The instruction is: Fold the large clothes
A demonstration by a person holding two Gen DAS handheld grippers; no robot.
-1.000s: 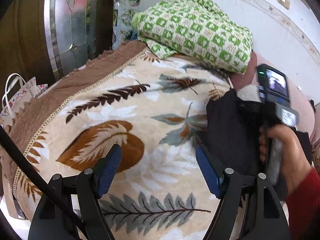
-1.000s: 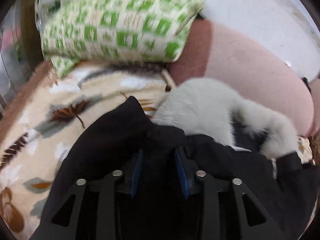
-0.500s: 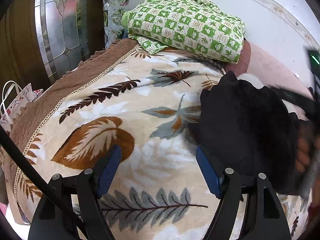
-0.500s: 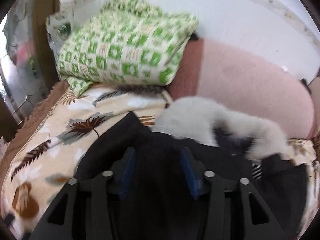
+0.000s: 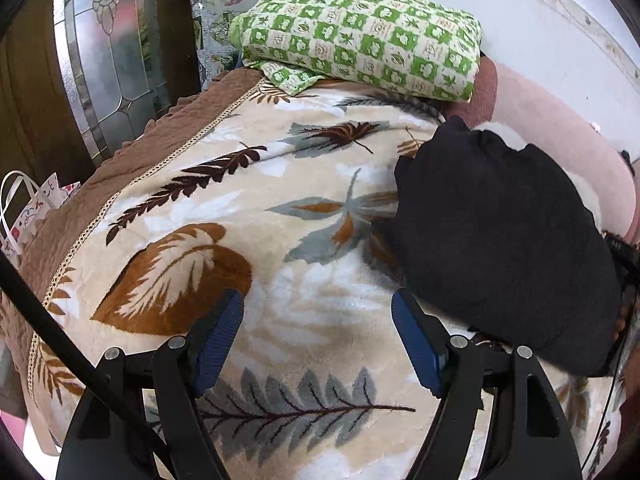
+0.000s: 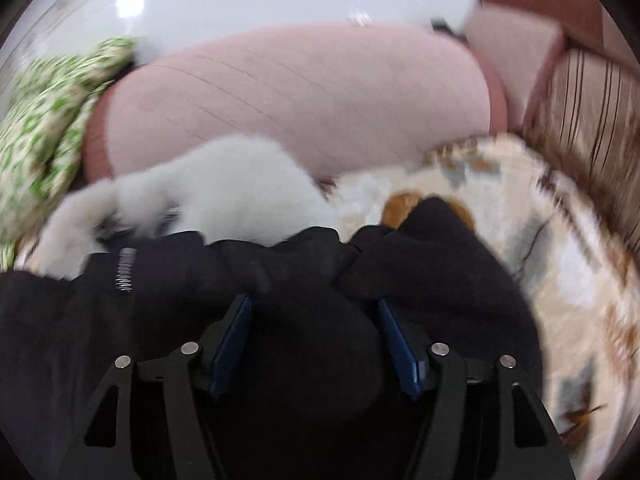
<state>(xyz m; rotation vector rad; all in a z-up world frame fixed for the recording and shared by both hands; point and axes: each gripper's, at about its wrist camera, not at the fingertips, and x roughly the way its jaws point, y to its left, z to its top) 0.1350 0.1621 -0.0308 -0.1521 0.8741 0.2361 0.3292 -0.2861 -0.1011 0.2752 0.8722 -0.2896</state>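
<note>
Black fleecy coat w/ white fur trim sits bunched on the cream leaf-print plush blanket, toward the far side of the bed near the pink quilted bolster. My right gripper is over the coat, blue pads spread w/ a hump of black fabric between them; can't tell if the pads touch it. View is motion-blurred, so no detail on the hem. My left gripper hangs spread wide over bare blanket, just beside the coat's near edge, holding nothing.

Step in hand, I'd say: flattening or re-gripping the bundle for the next fold. To do it well, pinch one layer near an edge, not the whole hump, & bring the left in at the near edge so both ends lift evenly.

Room: lots of open blanket left of the coat. Far side is tight — bolster & the green-check folded quilt crowd it. Bed's brown border drops off at left, so keep the spread central.
</note>
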